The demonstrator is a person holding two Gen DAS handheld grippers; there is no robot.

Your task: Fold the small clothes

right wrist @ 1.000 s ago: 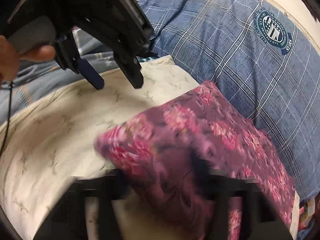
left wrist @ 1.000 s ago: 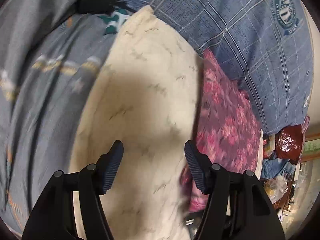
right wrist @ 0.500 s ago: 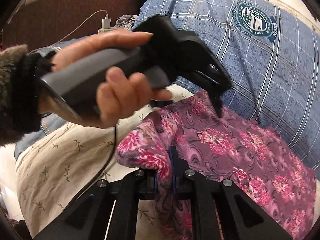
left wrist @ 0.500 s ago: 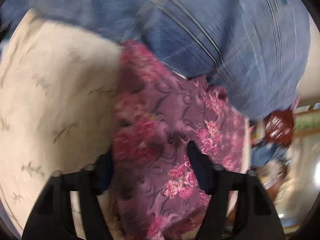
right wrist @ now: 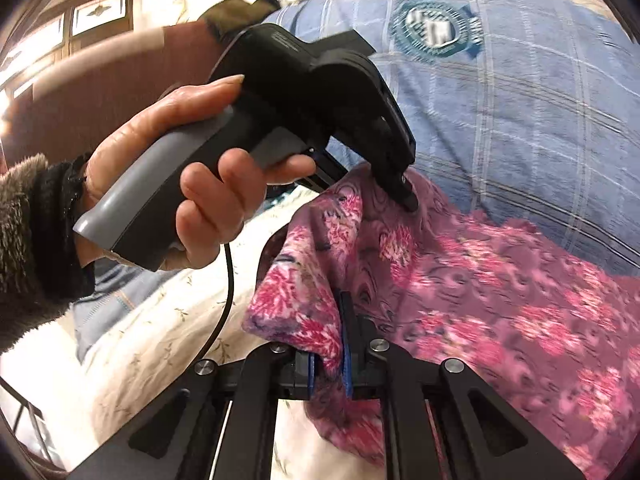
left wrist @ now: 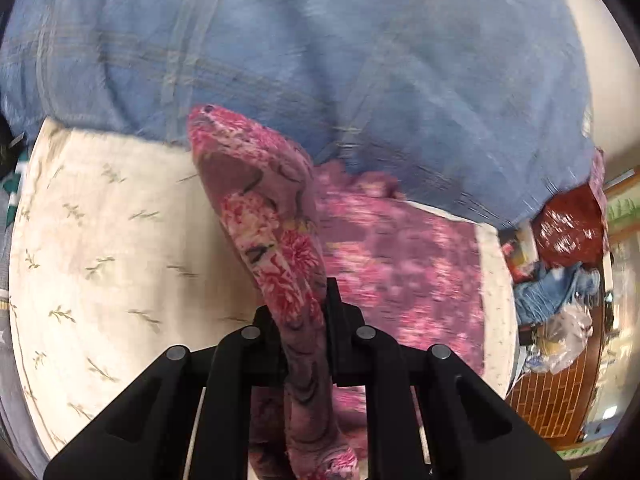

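left hand-held gripper (left wrist: 304, 312): jaws just closed, now clamped on garment (left wrist: 276, 236) | right hand-held gripper (right wrist: 330, 356): clamped on garment, lower centre | both edges pinched, fold can begin

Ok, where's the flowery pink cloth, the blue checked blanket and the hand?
flowery pink cloth (left wrist: 288, 264): left wrist view, the raised pinched fold.
blue checked blanket (right wrist: 520, 120): right wrist view, its checked middle.
hand (right wrist: 180, 184): right wrist view, its fingers.

Left gripper (left wrist: 306, 320) has just closed, clamping the floral garment (left wrist: 280, 240); right gripper (right wrist: 330, 356) pinches it too; left hand (right wrist: 192, 184) wraps the handle
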